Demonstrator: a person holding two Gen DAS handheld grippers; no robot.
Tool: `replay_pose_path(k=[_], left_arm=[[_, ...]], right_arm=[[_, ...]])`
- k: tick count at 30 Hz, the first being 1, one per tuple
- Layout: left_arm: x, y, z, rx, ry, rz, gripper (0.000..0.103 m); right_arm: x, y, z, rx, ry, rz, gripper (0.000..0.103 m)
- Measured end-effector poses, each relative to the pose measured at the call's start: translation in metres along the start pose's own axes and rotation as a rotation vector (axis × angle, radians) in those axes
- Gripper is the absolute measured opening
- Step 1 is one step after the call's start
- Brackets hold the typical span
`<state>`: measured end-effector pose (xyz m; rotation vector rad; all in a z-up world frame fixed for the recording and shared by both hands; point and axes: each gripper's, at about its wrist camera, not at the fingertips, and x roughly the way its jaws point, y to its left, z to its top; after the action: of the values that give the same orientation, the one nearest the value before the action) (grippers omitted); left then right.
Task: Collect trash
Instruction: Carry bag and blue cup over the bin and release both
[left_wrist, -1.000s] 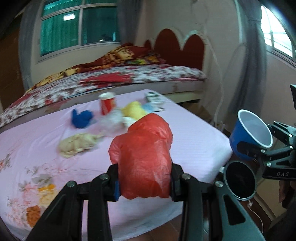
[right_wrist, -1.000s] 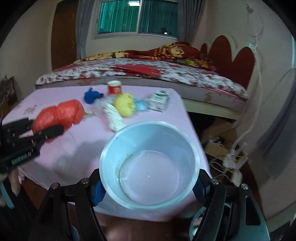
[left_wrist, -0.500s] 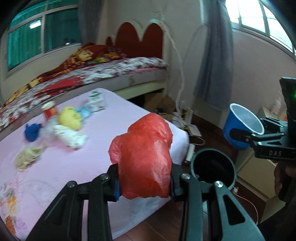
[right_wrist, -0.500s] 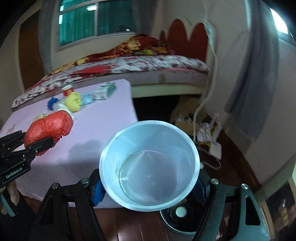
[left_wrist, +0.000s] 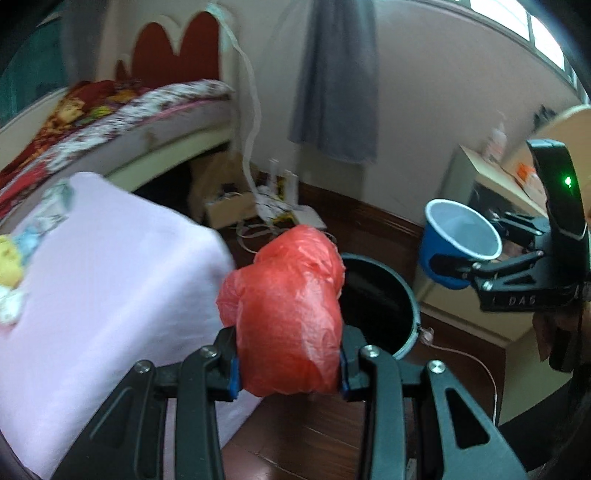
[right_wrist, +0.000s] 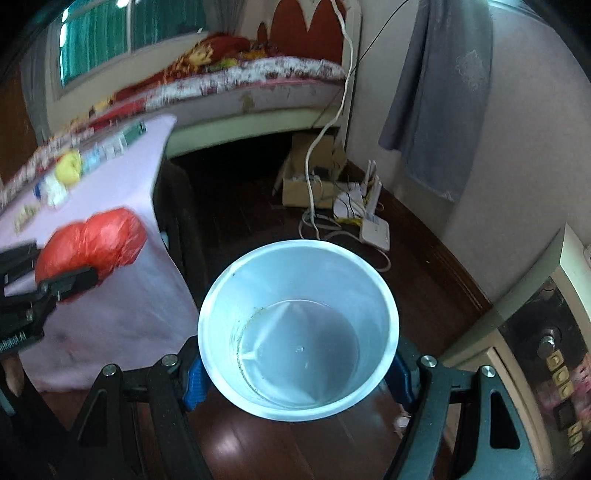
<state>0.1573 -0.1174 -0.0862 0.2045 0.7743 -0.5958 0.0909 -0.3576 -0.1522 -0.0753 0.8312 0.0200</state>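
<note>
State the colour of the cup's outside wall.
Blue, with a white inside; the cup shows its outside best in the left wrist view.

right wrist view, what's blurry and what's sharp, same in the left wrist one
Right wrist view: the bed and the trash on the pink table smear with motion, while the blue cup stays crisp. Left wrist view: the table and bed blur, the red plastic bag is sharp; both views bend straight edges.

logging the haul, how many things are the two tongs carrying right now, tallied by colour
red: 1, the crumpled plastic bag clamped in the left tongs
blue: 1, the cup with a white inside, clamped in the right tongs
total: 2
</note>
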Motion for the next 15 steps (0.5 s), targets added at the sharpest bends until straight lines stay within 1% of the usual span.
replay_pose_path(k=[4, 6, 10, 12, 15], left_arm=[[0.032, -0.019, 0.003, 0.043, 0.05, -0.054, 0.038], [0.047, -0.021, 0.003, 0.046, 0.076, -0.084, 0.038], [0.078, -0.028, 0.001, 0.065, 0.135, -0.108, 0.038], [0.095, -0.032, 0.001, 0.062, 0.173, -0.129, 0.038], [0.114, -0.032, 0.0, 0.031, 0.212, -0.165, 0.039]], right_arm=[[0.021, -0.018, -0.016, -0.02, 0.051, -0.006, 0.078], [0.034, -0.023, -0.021, -0.042, 0.074, 0.0, 0.078], [0.061, -0.028, -0.024, -0.091, 0.114, 0.017, 0.078], [0.075, -0.029, -0.023, -0.108, 0.134, 0.037, 0.078], [0.102, -0.028, -0.022, -0.149, 0.172, 0.067, 0.078]])
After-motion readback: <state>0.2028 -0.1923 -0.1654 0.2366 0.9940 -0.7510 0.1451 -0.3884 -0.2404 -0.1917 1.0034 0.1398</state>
